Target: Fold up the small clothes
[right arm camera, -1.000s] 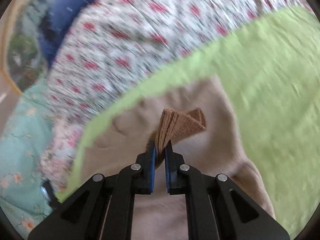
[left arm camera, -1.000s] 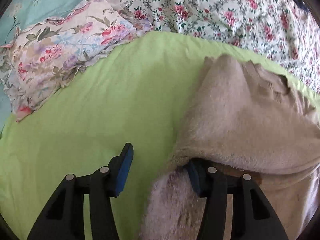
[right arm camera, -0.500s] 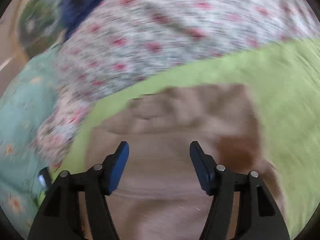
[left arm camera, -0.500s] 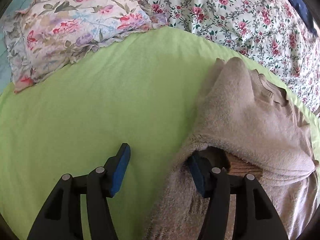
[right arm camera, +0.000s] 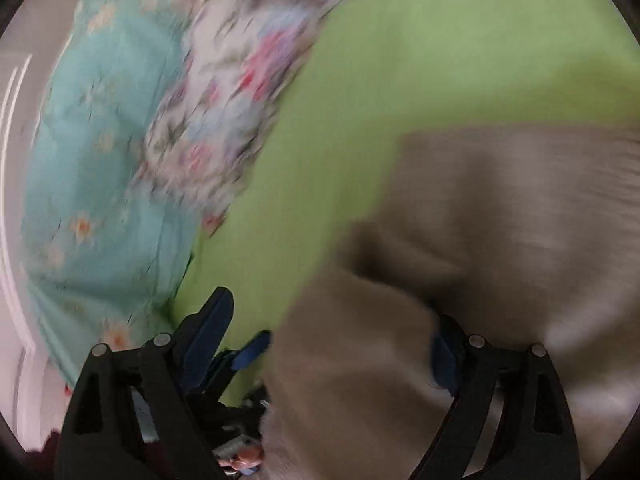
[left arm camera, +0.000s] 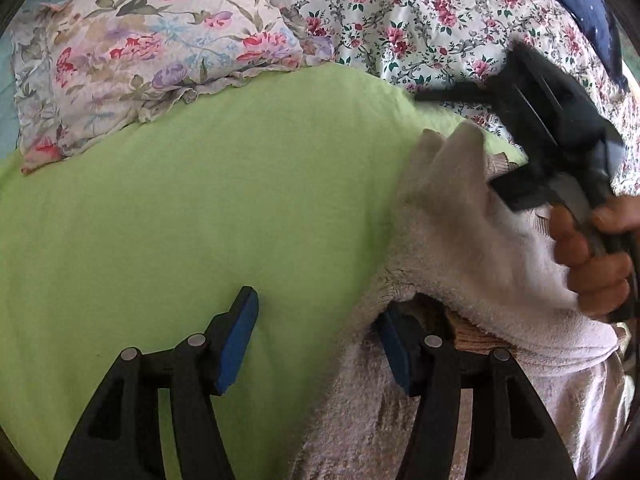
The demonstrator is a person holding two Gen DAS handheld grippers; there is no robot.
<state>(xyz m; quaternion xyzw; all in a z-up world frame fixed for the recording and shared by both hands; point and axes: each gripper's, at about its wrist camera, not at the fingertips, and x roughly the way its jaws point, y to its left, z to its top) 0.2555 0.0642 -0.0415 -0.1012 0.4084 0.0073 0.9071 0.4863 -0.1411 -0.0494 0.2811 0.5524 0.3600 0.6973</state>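
Note:
A fuzzy beige sweater (left arm camera: 472, 240) lies folded over on the green sheet (left arm camera: 200, 208), with a brown knit edge (left arm camera: 476, 336) showing under the fold. My left gripper (left arm camera: 316, 344) is open: one pad rests over the bare sheet, the other is tucked under the sweater's fold. In the blurred right wrist view the right gripper (right arm camera: 328, 320) hangs over the sweater (right arm camera: 500, 220) with its jaws opening wide; cloth lies below them and nothing is pinched. The left wrist view shows the right gripper (left arm camera: 460, 144) at the sweater's far end, held by a hand (left arm camera: 592, 256).
A floral pillow (left arm camera: 152, 60) lies at the far left of the sheet, on a turquoise cover (right arm camera: 100, 152). A rose-print quilt (left arm camera: 420, 12) borders the sheet's far side, with dark blue cloth (left arm camera: 576, 4) beyond. Bare green sheet stretches left of the sweater.
The right gripper let go of the brown knit edge, spread its jaws and swung fast to the left over the sweater, coming into the left wrist view. The left gripper stayed at the fold, rolling slightly.

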